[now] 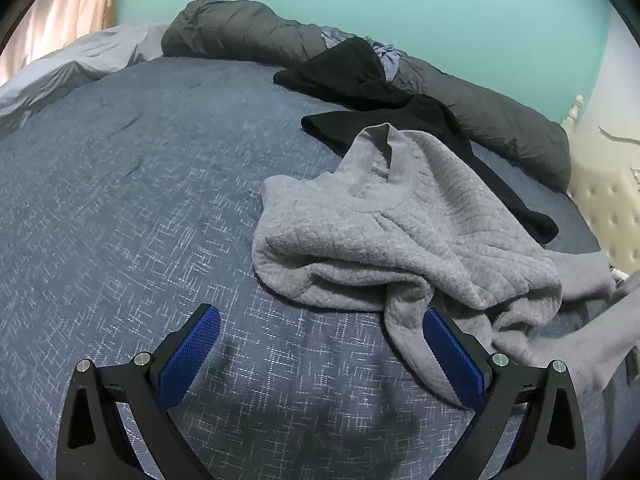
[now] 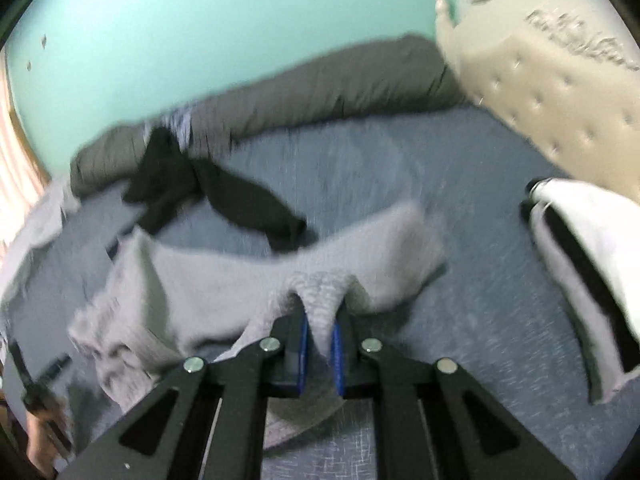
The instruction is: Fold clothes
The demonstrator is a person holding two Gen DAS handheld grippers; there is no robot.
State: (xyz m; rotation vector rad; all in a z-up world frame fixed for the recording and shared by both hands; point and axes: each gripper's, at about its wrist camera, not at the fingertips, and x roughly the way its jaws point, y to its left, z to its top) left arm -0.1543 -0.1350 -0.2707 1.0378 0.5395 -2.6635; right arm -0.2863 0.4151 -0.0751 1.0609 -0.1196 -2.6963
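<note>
A grey knit sweater (image 1: 400, 220) lies crumpled on the blue bedspread (image 1: 120, 200), right of centre in the left wrist view. My left gripper (image 1: 320, 314) hovers just in front of it, open, with nothing between its blue pads (image 1: 192, 352); a sweater fold lies against the right finger. In the blurred right wrist view, my right gripper (image 2: 320, 306) is shut on a pinch of the grey sweater (image 2: 200, 280), which rises as a peak between the pads and is lifted off the bed. A black garment (image 1: 380, 88) (image 2: 224, 192) lies spread behind the sweater.
A rolled dark grey duvet (image 1: 248, 32) (image 2: 320, 80) runs along the teal wall. A cream tufted headboard (image 2: 540, 80) stands at the right. A white and black garment (image 2: 580, 260) lies near it. A hand (image 2: 40, 440) shows at the lower left edge.
</note>
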